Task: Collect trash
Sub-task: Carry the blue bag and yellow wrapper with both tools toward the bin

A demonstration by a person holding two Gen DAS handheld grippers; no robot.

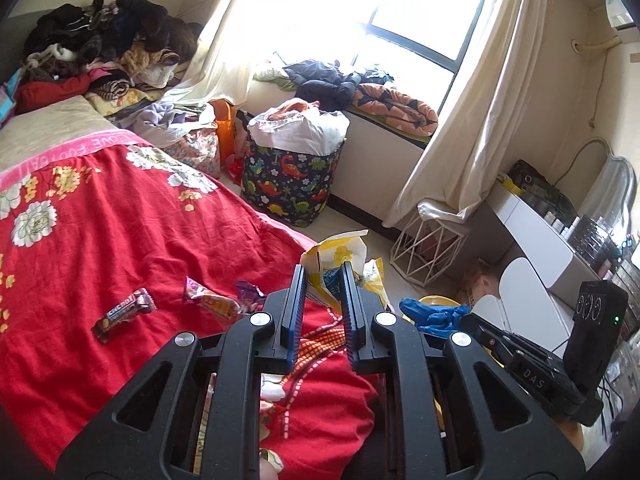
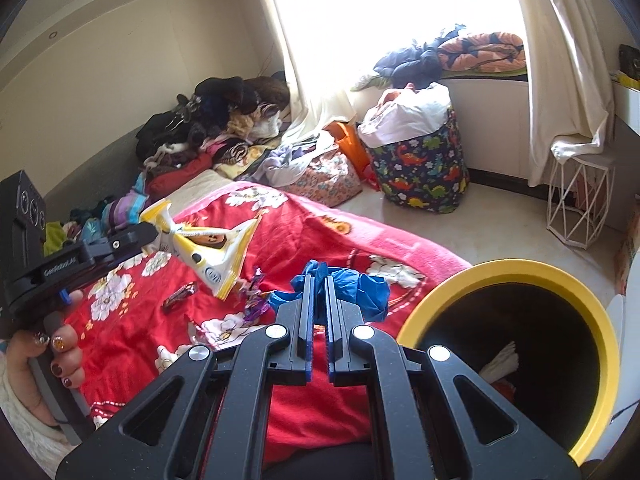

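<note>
Right gripper (image 2: 318, 280): jaws pinching crumpled blue plastic glove (image 2: 360, 288)
Left gripper (image 1: 324, 276): jaws pinching yellow-white snack bag (image 1: 340, 256)
Yellow-rimmed black bin (image 2: 520, 276): beside bed, some trash inside
Left: brown chocolate-bar wrapper (image 1: 124, 314), purple wrappers (image 1: 248, 290) on red blanket (image 1: 140, 220)

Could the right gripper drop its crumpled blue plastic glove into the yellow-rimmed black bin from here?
Probably yes. The right gripper is shut on the blue glove, and the yellow-rimmed bin stands open just to its right with nothing across its mouth.
</note>
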